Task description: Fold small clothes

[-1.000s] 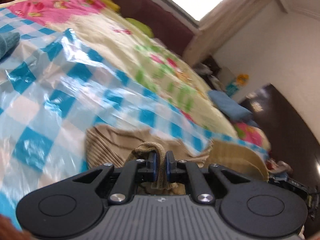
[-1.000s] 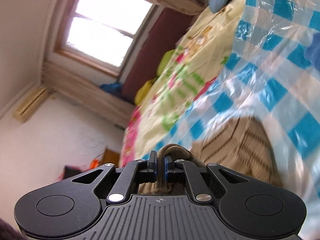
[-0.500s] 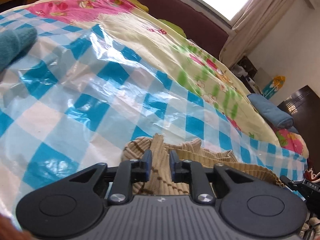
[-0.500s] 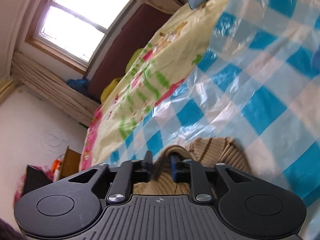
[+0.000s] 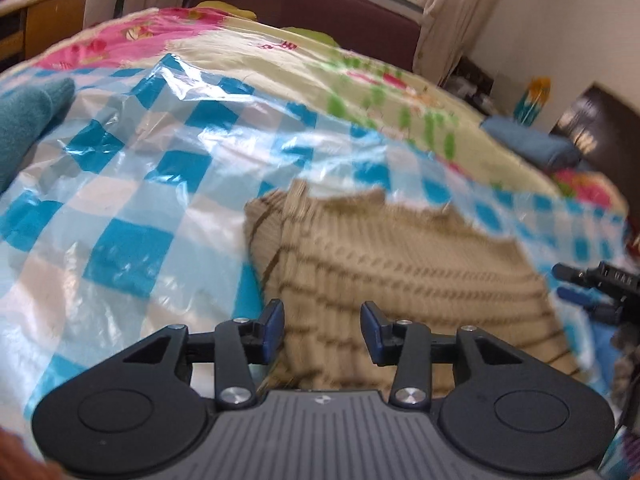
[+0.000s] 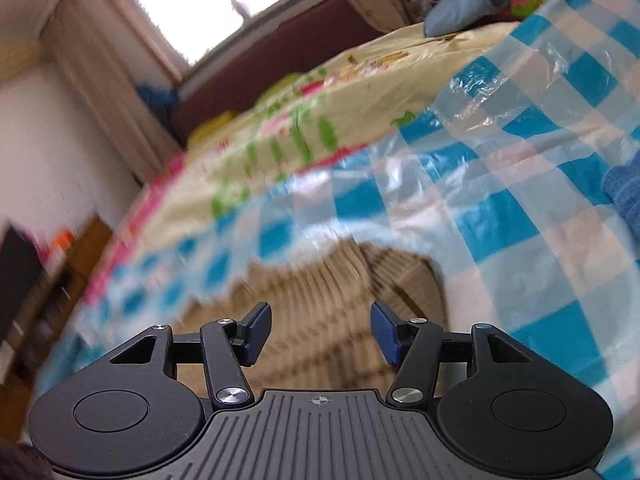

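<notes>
On the bed, left wrist view: tan ribbed knit garment [image 5: 400,264] lying flat on the blue-and-white checked plastic sheet [image 5: 120,200], folded edge toward the camera. Left gripper [image 5: 322,330] just above the near edge of the knit, jaws partly apart and opening; cloth visible below the gap, blue pads [image 5: 272,326] not pressing on it, nothing held. Right gripper [image 5: 592,288] entering at the right edge of frame, beside the garment's far side. Teal knit item [image 5: 28,120] at the left margin, well apart. Folded blue cloth [image 5: 532,144] further off on the floral bedspread [image 5: 320,68].

Right wrist view: same tan garment [image 6: 320,308] directly below and ahead of the right gripper [image 6: 320,332], jaws wide and opening, pads [image 6: 382,332] clear of the knit, nothing gripped. Dark blue knit item [image 6: 624,192] at the right edge, apart from the garment. Frame blurred by motion.

Risks, as judged: plastic sheet glossy and wrinkled, so a released fold likely to slide or spring open if not pressed down. Ribbed knit liable to catch on a pad during withdrawal, dragging the top layer askew. Corners at the far edge uneven already; next fold may compound the misalignment.

Markings: small emblem on each gripper body, not legible. No readable writing or brand elsewhere.
</notes>
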